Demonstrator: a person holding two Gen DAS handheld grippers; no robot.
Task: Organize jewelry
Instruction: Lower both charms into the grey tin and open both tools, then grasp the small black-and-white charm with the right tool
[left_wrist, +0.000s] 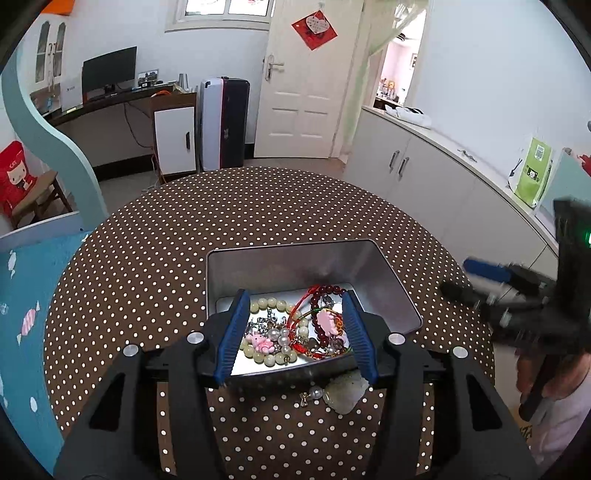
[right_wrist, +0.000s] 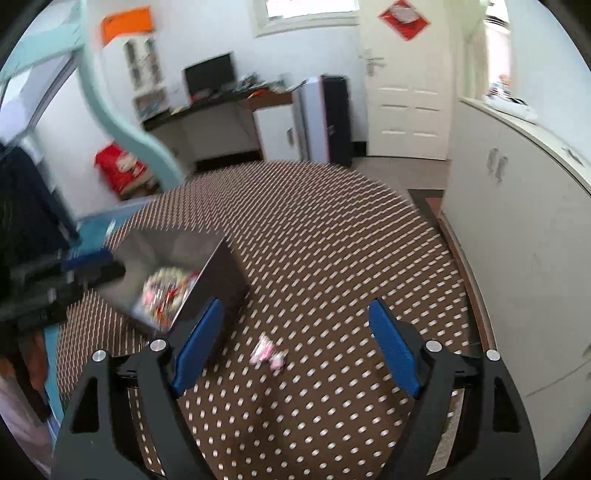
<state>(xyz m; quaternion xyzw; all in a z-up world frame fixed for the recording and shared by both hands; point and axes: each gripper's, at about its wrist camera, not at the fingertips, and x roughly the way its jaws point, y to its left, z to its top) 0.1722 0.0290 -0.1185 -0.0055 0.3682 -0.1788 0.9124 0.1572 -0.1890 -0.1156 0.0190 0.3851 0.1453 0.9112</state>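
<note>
Tin (left_wrist: 384, 280) w/ jewelry (left_wrist: 295, 332) under spread, empty left claw (left_wrist: 295, 321), right claw (right_wrist: 295, 332) spread, empty.

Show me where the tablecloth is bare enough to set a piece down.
Free: the dotted tablecloth left of and beyond the metal tin, and the stretch right of the tin up to the far edge. Crowded: the tin's jewelry heap, the pale pendant before it, and the pink charm between the right tongs.
</note>
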